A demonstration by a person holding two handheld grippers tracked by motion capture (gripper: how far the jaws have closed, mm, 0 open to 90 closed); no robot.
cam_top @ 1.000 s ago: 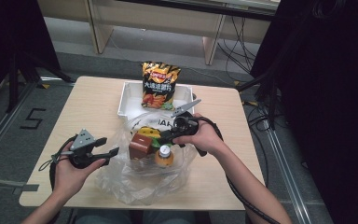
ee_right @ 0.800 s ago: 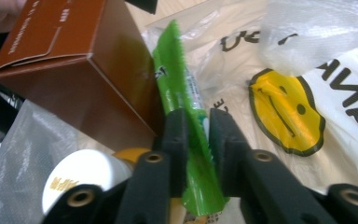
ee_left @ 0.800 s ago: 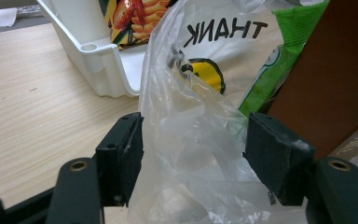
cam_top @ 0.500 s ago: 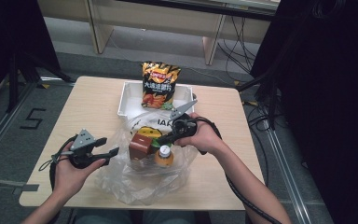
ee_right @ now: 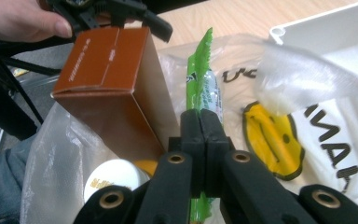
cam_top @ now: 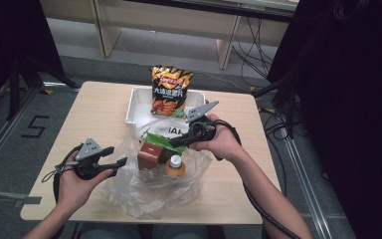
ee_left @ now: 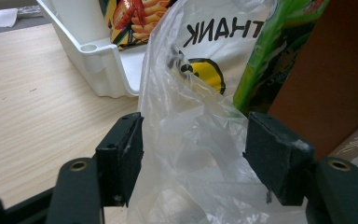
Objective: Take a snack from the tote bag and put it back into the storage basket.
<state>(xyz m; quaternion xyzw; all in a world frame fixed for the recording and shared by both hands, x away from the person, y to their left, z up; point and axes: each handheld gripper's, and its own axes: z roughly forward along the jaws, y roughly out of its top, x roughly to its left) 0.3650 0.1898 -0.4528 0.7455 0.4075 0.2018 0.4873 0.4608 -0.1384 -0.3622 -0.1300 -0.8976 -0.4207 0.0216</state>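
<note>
Here, a clear plastic bag (cam_top: 151, 186) with a yellow smiley face lies on the wooden table (cam_top: 94, 114), and it is the landmark for everything else. Inside the bag stands a brown box (cam_top: 149, 157). Just beside the box, on the side nearer the person, is a bottle (cam_top: 175, 167) with a white cap. Behind the box, toward the far side of the bag, is a green packet (ee_right: 204, 88). Past the far edge of the bag sits a white tray (cam_top: 137, 107), and an orange snack bag (cam_top: 170, 92) stands up in it.

The right gripper (ee_right: 200, 123) reaches into the bag from the right side. Its jaws have just been closing, and now they are pinched tight on the edge of the green packet, which sticks up above them and hangs out below them.

The left gripper (ee_left: 193, 149) is at the left side of the bag. Its jaws stand apart, with a fold of the clear plastic between them. The plastic brushes the pads (ee_left: 126, 154), but they do not look squeezed on it.
</note>
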